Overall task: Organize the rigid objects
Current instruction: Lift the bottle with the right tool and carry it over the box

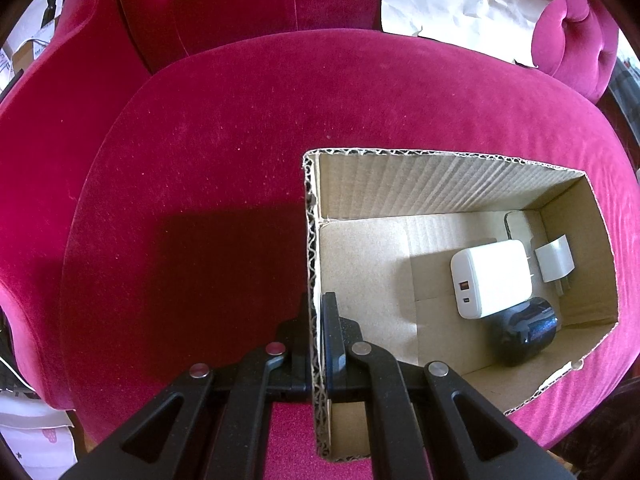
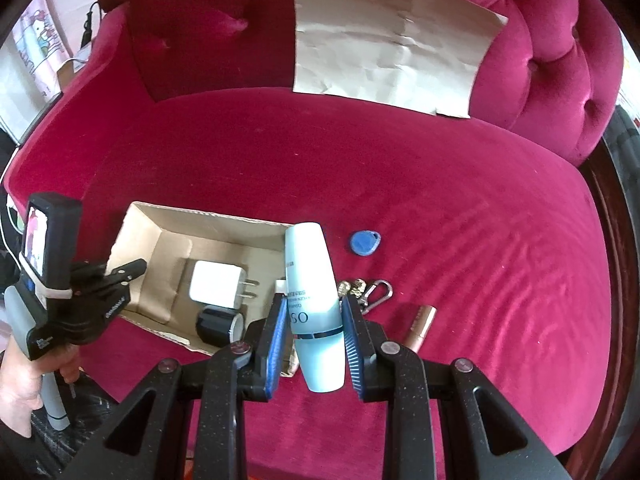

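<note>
An open cardboard box (image 1: 314, 240) sits on the red velvet sofa seat. My left gripper (image 1: 318, 334) is shut on the box's left wall, one finger inside and one outside. In the box lie a white charger (image 1: 490, 278), a small white plug (image 1: 556, 262) and a black cylindrical item (image 1: 524, 330). My right gripper (image 2: 316, 340) is shut on a light blue bottle (image 2: 312, 280), held above the seat by the right side of the box (image 2: 160, 240). The left gripper (image 2: 134, 270) shows at that box's left wall, held by a person's hand (image 2: 24, 380).
On the seat right of the box lie a blue key fob (image 2: 364, 242), keys on a carabiner (image 2: 370, 290) and a rose-gold tube (image 2: 420, 326). A crumpled brown paper (image 2: 392, 40) leans on the tufted backrest. The sofa's dark edge (image 2: 616, 240) runs along the right.
</note>
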{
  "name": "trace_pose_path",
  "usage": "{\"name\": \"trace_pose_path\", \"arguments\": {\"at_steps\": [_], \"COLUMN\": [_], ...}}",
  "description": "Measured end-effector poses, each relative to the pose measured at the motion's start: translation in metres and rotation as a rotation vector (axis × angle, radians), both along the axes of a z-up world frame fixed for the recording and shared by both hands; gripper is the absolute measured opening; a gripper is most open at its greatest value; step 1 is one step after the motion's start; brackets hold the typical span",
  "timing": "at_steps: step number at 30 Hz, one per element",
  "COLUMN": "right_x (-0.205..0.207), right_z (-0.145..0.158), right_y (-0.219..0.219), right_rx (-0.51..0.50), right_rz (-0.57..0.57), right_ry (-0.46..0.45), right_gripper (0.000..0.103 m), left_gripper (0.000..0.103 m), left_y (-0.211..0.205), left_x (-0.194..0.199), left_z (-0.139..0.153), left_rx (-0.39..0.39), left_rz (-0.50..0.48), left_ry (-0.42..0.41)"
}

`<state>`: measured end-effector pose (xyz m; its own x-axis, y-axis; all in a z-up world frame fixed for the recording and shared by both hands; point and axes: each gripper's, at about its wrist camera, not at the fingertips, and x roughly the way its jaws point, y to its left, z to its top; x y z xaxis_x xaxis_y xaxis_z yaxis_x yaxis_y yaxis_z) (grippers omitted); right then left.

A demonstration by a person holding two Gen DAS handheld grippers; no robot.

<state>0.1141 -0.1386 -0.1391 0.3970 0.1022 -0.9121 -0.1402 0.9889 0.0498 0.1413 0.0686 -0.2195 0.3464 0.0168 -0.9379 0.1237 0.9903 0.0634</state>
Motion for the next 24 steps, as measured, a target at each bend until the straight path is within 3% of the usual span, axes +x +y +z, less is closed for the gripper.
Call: {"name": "trace_pose_path", "arguments": {"at_steps": [12,24], "right_x": [0.008,0.017], "right_z": [0.001,-0.020], "right_y": [0.034,0.069], "right_rx": [0.032,0.063], "right_rz": [0.066,0.144], "right_ry": [-0.001,0.030], "right_gripper": [0.029,0.029], "left_gripper": [0.003,0.004], "left_y": [0.002,0.003], "left_x": [-0.001,-0.001], "left_z": [0.001,0.000], "left_rx": [-0.001,0.001], "left_rz": [0.001,-0.002], "left_ry": [-0.001,-0.005]}}
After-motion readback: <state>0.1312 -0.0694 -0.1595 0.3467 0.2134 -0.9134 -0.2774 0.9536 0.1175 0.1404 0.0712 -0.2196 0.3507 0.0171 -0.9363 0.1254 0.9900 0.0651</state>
